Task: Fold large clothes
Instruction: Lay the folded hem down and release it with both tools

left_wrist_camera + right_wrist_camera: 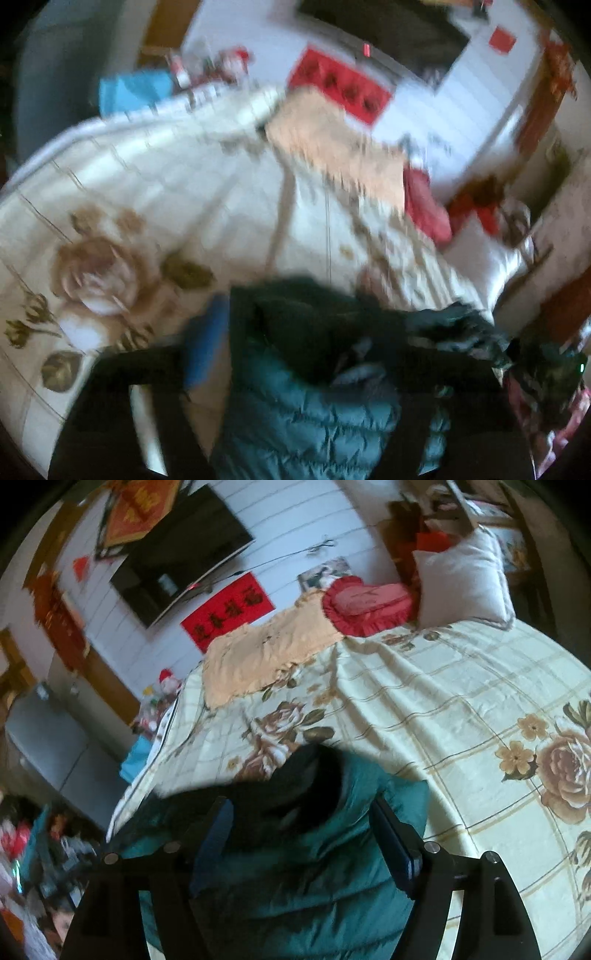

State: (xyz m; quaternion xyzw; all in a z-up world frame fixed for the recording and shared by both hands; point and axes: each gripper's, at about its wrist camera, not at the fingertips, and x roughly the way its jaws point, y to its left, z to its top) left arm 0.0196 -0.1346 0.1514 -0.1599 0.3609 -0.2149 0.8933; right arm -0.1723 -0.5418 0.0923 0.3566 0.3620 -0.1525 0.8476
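A teal quilted down jacket (314, 413) with a dark collar fills the space between my left gripper's (295, 354) fingers, which are closed on its fabric; the view is blurred. In the right wrist view the same jacket (295, 878) bunches between my right gripper's (299, 830) blue-padded fingers (391, 834), which grip it near the black collar (310, 775). Both grippers hold the jacket above a bed with a cream floral cover (461, 709).
An orange blanket (258, 653), a red heart cushion (365, 602) and a grey pillow (461, 579) lie at the bed's far end. A wall TV (181, 557) and a red banner (229, 609) hang behind. Clutter lies on the floor at left (33, 849).
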